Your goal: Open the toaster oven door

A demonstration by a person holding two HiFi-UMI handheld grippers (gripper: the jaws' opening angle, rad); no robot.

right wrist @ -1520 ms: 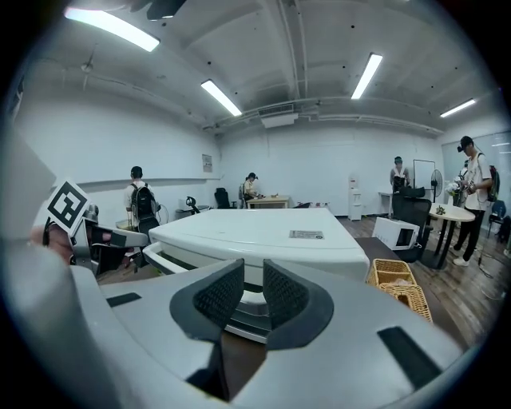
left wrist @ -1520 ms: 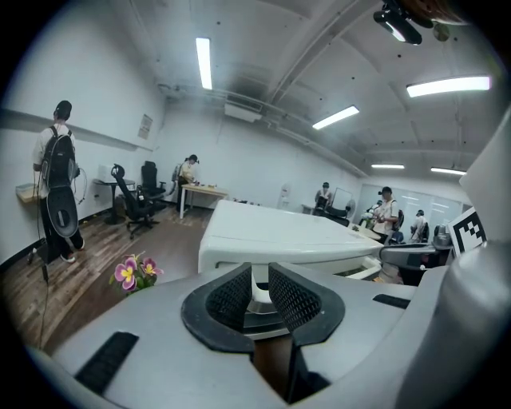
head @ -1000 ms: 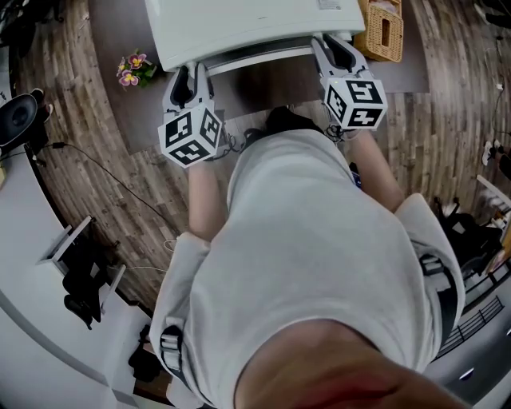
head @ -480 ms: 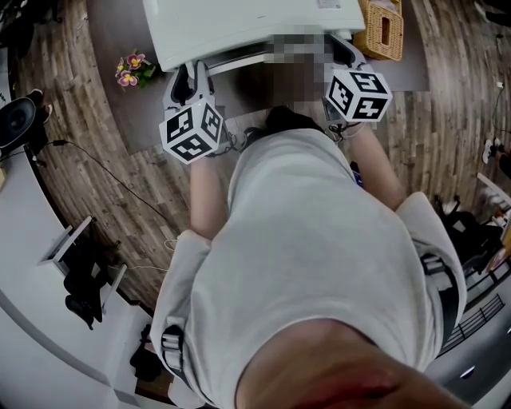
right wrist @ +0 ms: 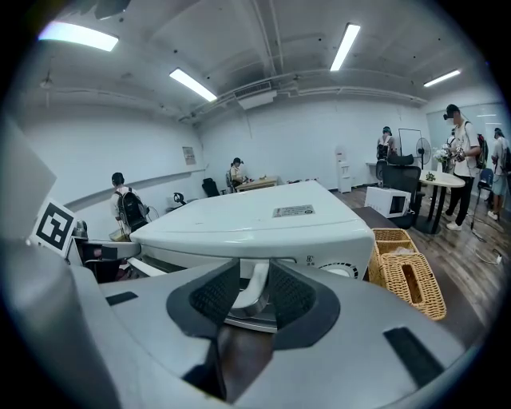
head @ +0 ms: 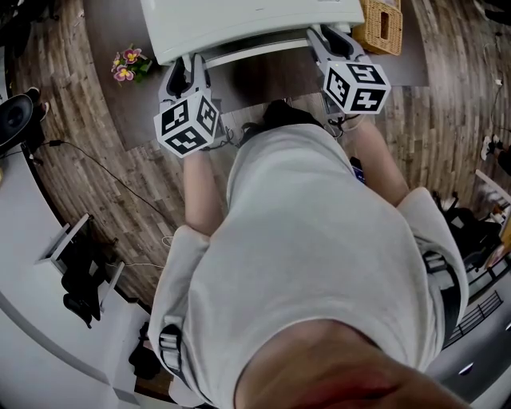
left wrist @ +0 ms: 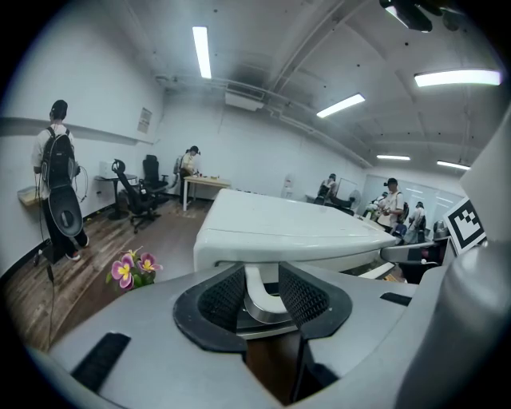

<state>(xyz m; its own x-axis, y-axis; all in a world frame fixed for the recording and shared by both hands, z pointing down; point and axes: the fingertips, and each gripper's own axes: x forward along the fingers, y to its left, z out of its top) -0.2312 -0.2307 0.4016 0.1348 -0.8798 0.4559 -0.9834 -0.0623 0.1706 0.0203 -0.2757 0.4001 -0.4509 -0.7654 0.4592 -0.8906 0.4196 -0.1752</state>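
toaster oven point(head: 247, 24): on dark surface point(head: 271, 80), cut off by head view's top edge
door: front hidden, can't tell if ajar
left hand-held gripper point(left wrist: 262, 275): jaws just opening, loose round door handle point(left wrist: 254, 291) end
right hand-held gripper point(right wrist: 254, 279): jaws just closing, pinching handle's other end

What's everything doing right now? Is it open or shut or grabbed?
toaster oven: door not swung down; shut or barely cracked, can't tell.
left hand-held gripper: loose around handle, jaws just been opening.
right hand-held gripper: clamped on handle, jaws just been closing.
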